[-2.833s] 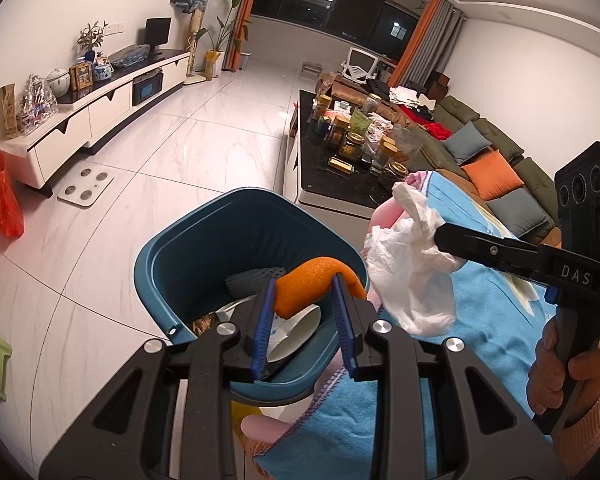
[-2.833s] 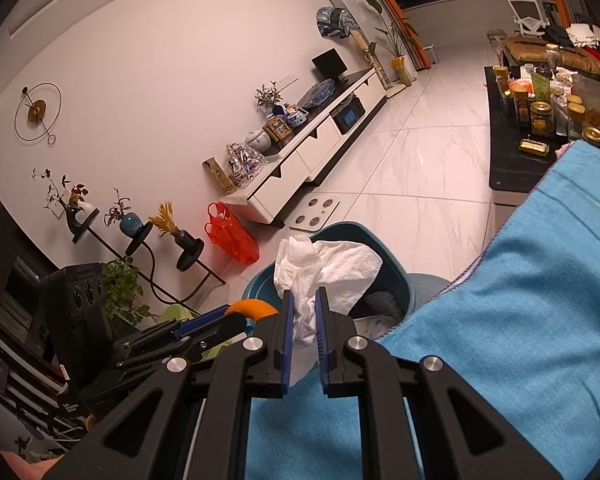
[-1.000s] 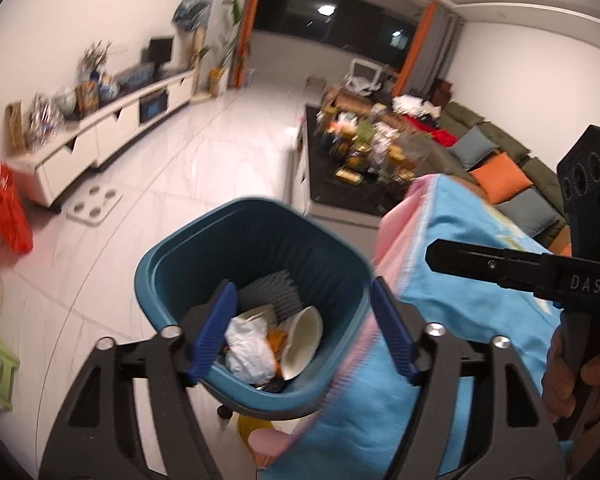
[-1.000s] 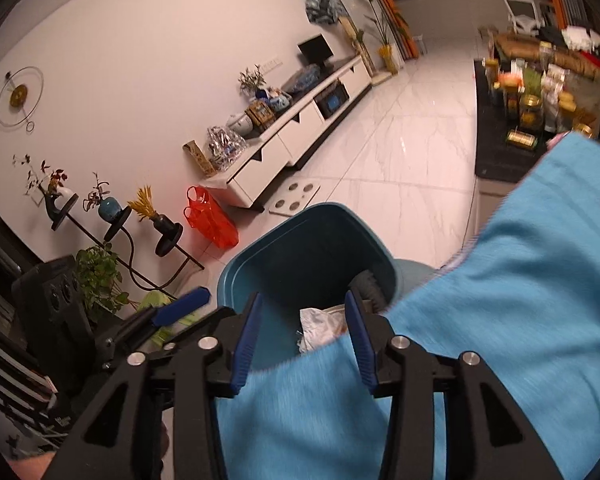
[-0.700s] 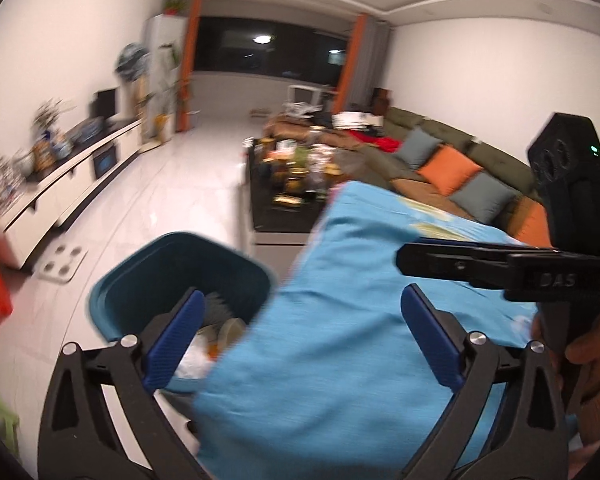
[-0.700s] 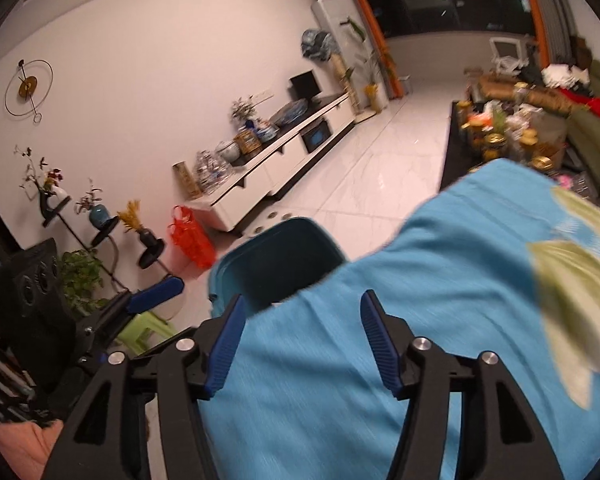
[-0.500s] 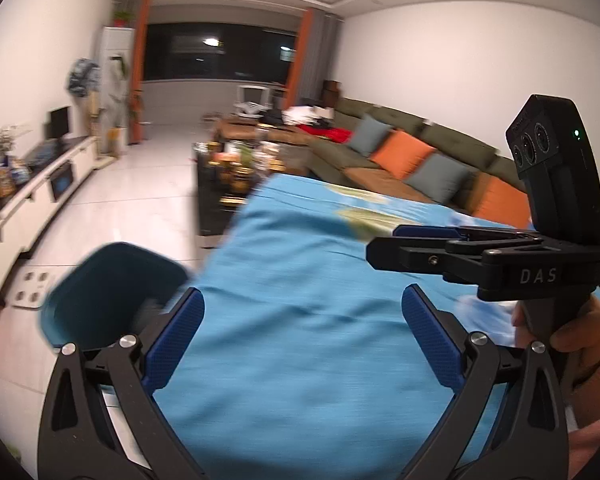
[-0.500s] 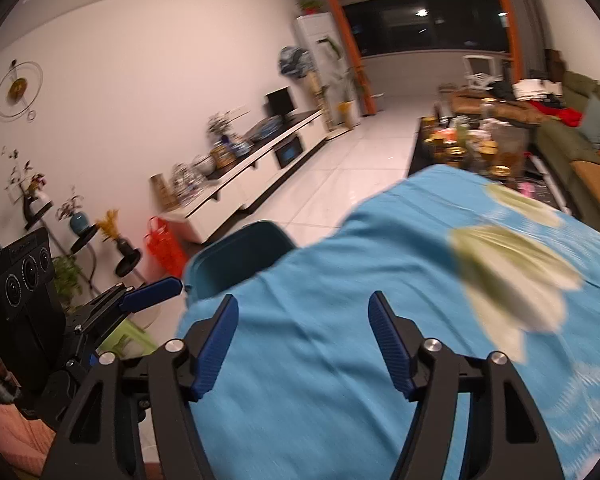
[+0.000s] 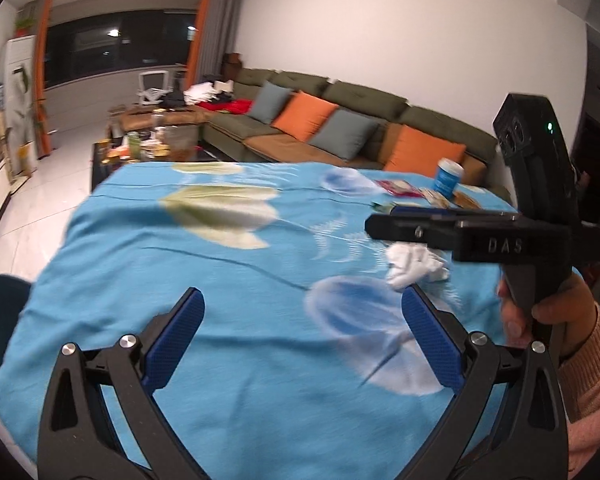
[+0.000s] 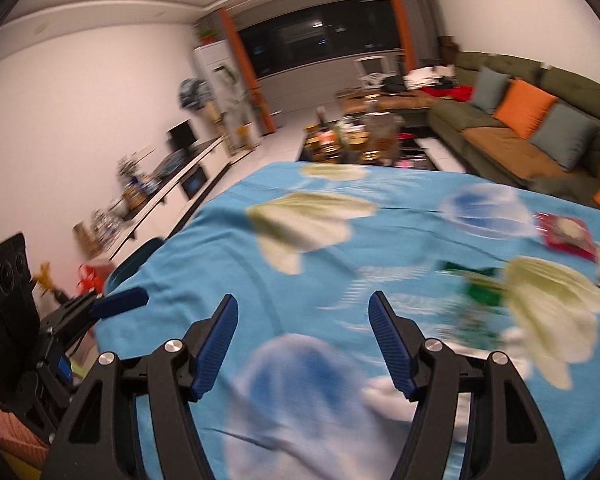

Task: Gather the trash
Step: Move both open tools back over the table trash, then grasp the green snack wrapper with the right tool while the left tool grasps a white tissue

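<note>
The crumpled white tissue (image 9: 414, 268) lies on the blue cloth surface (image 9: 228, 280), near the green sofa (image 9: 340, 120). Left hand-held gripper (image 9: 302, 334) and right hand-held gripper (image 10: 302, 344) are both wide apart, with nothing in them.

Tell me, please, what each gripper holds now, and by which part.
Nothing is held. The left gripper and the right gripper both stand open and empty above the blue cloth.

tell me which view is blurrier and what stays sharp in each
Right wrist view: heavier motion smear across the blue cloth and green wrapper; only its own jaws stay crisp. Left wrist view: milder blur; sofa and white tissue readable.
</note>
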The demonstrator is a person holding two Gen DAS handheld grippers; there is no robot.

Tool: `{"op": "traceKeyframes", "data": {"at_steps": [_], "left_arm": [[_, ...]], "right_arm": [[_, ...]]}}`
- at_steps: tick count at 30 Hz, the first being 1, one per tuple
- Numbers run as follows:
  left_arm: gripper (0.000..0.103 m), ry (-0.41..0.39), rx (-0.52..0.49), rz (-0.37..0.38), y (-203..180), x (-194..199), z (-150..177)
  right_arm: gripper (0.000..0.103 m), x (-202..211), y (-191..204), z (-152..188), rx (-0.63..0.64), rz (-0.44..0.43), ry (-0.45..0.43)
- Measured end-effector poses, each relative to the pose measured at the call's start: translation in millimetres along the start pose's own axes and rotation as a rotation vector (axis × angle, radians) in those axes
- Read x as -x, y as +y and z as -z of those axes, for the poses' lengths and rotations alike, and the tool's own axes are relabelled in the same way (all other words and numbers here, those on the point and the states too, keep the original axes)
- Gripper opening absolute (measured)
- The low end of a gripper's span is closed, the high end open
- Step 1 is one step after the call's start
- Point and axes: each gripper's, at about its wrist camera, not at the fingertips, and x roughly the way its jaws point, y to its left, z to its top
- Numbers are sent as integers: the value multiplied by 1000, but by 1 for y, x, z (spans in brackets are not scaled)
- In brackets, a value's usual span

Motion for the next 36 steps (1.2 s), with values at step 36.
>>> {"op": "traceKeyframes", "data": {"at_steps": [36], "left_arm": [[72, 367, -16, 172, -82, -155, -29]], "right_arm": [[52, -23, -106, -2, -156, 84, 82]]}}
